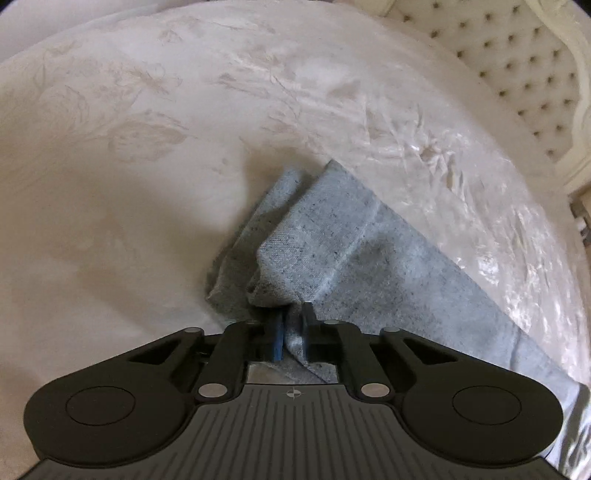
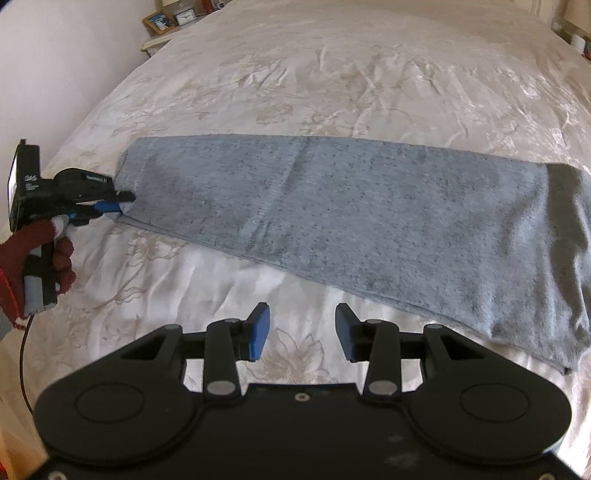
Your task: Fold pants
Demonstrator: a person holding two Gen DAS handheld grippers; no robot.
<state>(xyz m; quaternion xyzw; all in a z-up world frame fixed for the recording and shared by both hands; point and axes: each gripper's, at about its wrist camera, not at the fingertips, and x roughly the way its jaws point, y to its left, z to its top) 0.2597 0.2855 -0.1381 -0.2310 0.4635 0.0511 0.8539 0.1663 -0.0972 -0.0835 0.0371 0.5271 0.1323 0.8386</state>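
Observation:
The grey-blue pants point(image 2: 369, 214) lie folded lengthwise across the cream bedspread point(image 2: 332, 74), cuffs at the left, waist at the right. My left gripper point(image 1: 292, 325) is shut on the cuff end of the pants point(image 1: 332, 251) and bunches the fabric between its blue pads. It also shows in the right wrist view point(image 2: 118, 201), held by a red-gloved hand point(image 2: 37, 254). My right gripper point(image 2: 302, 332) is open and empty, hovering above the bedspread just in front of the pants' near edge.
A tufted cream headboard point(image 1: 517, 66) stands at the bed's far right in the left wrist view. A nightstand with a picture frame point(image 2: 159, 20) and a small clock point(image 2: 185, 16) sits beyond the bed's far left corner. A cable hangs from the left gripper's handle.

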